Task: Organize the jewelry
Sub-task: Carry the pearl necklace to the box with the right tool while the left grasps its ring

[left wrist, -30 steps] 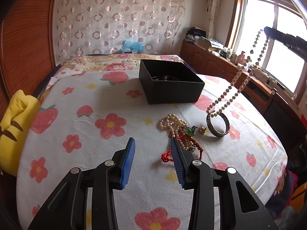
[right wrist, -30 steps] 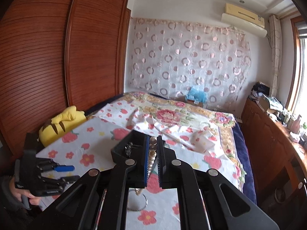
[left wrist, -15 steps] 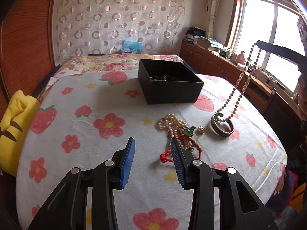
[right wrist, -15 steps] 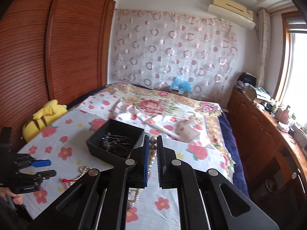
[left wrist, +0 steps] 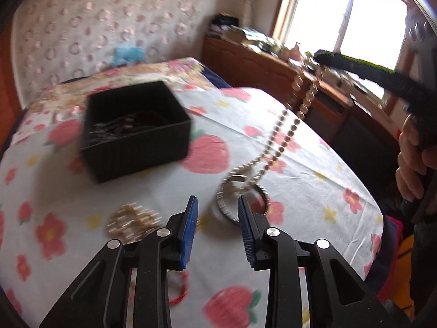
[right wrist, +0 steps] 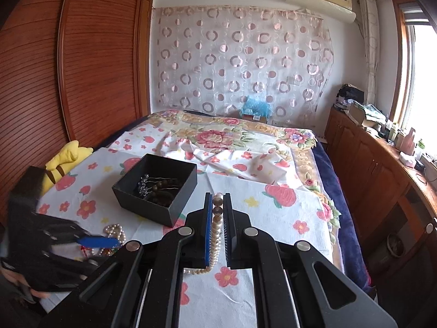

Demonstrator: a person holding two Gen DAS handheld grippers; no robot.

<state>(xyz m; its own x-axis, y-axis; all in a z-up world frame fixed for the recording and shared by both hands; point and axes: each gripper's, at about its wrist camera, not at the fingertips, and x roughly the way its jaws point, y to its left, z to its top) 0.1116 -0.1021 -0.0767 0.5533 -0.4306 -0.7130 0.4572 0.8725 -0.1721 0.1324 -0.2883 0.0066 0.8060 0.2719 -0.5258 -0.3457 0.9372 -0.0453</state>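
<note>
My right gripper is shut on a long beige bead necklace. In the left wrist view that necklace hangs from the right gripper down to a silver bangle lying on the strawberry-print cloth. My left gripper hovers just in front of the bangle. Its jaws are closing with nothing pressed between the blue pads. A black box holding dark jewelry stands behind. A heap of pearls lies left of my left gripper, which also shows in the right wrist view.
A red cord lies under my left gripper. A person's hand holds the right gripper at the table's right edge. A yellow plush sits at the far left by the wooden wardrobe. A wooden cabinet runs along the window side.
My left gripper swung right, from the pearl heap to the bangle, and its jaws narrowed. The right gripper sank with the necklace, and the bangle went from tilted up to lying on the cloth.
</note>
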